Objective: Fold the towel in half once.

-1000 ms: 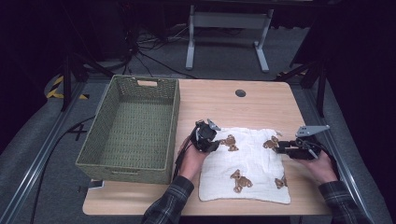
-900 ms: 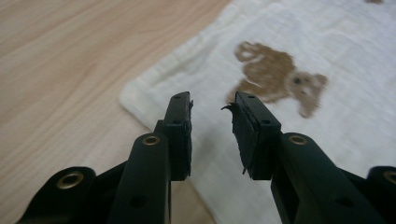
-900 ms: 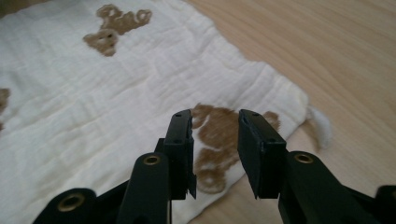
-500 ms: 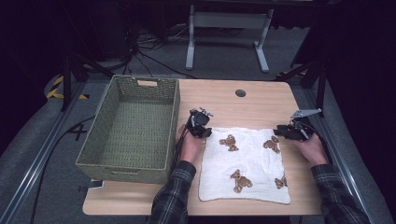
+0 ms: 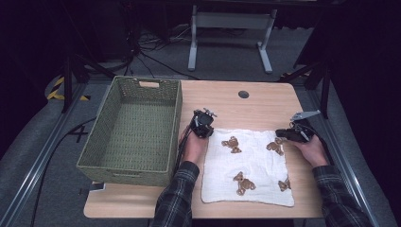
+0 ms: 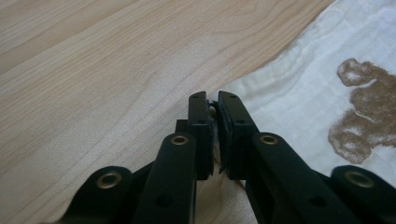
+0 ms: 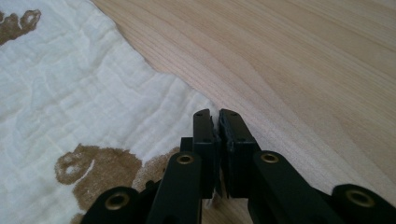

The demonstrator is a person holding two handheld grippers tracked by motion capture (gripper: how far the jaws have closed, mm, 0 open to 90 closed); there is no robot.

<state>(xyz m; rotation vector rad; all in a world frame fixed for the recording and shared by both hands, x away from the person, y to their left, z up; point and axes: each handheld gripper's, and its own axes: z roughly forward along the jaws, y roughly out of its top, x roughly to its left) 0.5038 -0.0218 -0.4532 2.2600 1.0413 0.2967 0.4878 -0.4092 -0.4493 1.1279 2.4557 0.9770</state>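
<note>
Now that both hands have slid to the cloth's far corners, the left claw and right claw have just pinched 1 corner each, ready to lift.

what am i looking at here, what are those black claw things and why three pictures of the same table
A person sits at a wooden table and holds a hand-held gripper in each hand: a black tool with two jaws that pinch like tongs. The high view looks down from above: the left hand-held gripper is at the far left corner of a white cloth printed with brown bears, the right hand-held gripper at its far right corner. The other two pictures come from small cameras riding on each tool, looking along its own jaws. In both, the jaws have just closed; the left gripper view shows a bit of the cloth's edge pinched between them, and the right jaws sit shut at the cloth's corner, so each seems to grip a corner. A green woven basket stands at the left.
</note>
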